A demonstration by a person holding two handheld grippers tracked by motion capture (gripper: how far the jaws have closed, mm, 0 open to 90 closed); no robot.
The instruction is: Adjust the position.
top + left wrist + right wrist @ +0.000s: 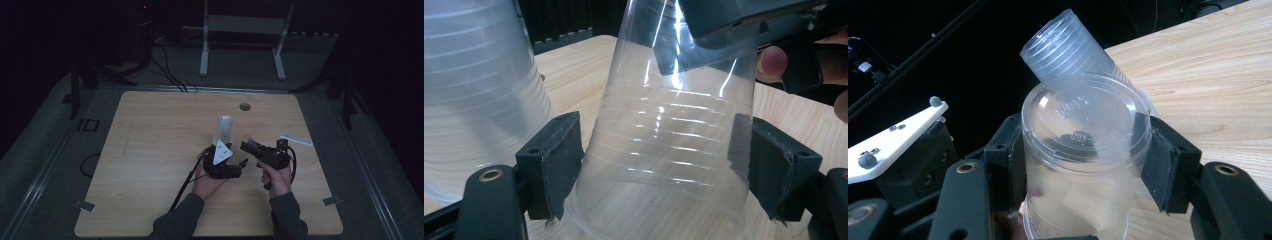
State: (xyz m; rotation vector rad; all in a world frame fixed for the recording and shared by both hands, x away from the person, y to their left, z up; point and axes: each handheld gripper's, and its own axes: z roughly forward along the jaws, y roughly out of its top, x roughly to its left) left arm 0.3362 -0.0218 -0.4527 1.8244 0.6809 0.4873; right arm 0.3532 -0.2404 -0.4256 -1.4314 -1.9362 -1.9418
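Observation:
A single clear plastic cup point(669, 145) stands mouth-down and tilted between both grippers. My left gripper point(663, 160) has its pads against the cup's wide lower wall on both sides. My right gripper point(1083, 155) is shut on the same cup point(1083, 130) near its closed base. In the high view the left gripper point(235, 159) and right gripper point(247, 146) meet near the table's middle. A stack of clear cups point(225, 127) stands just behind them, upside-down; the stack point(474, 90) sits left of the held cup and leans behind it in the right gripper view point(1068, 47).
The wooden table point(150, 150) has a round cable hole point(244, 106) near its far edge. A white strip point(296, 139) lies at the right. A white metal frame point(240, 30) stands on the floor beyond the table. Cables trail toward the front edge.

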